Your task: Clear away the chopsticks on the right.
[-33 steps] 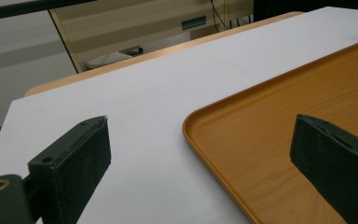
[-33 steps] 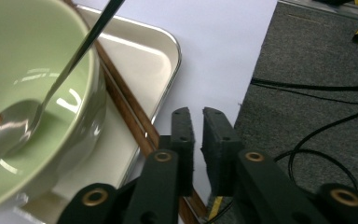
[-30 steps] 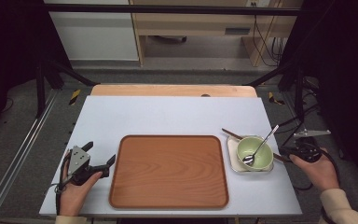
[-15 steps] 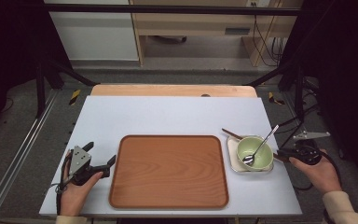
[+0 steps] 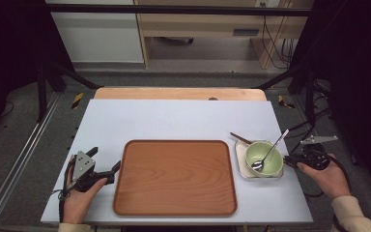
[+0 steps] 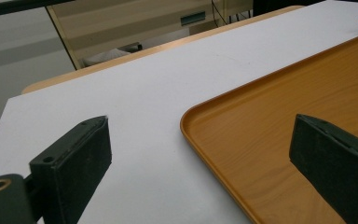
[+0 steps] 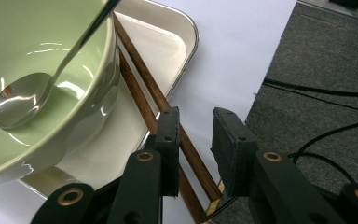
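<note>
Looking along my right gripper (image 7: 193, 135) in its own view, I see the black jaws standing a narrow way apart at the bottom centre of the frame, pinching nothing. The pair of brown chopsticks (image 7: 161, 100) lies right there: the two sticks run as a diagonal from the upper left, beside the bowl, down to the lower centre, where they pass under the left jaw and partly into the gap. Their long axis lies nearly along the line of the jaws, not across it, so I judge that the coming grip turns on this: the pads would close on the sticks from either side, and the near ends at the table edge are what I have to catch. Whether the left pad touches the upper stick I cannot tell.

Just beyond, the sticks rest across the rim of the white square dish (image 7: 168, 46), which carries the green bowl (image 7: 42, 116) with the metal spoon (image 7: 23, 102) lying in it, handle leaning to the upper part of the frame.

In the high view my right hand sits at the right edge, just beside the dish, clearly the nearer one. My left gripper (image 5: 107, 163) rests far off at the lower left, jaws spread wide and empty, beside the wooden tray (image 5: 174, 176).
</note>
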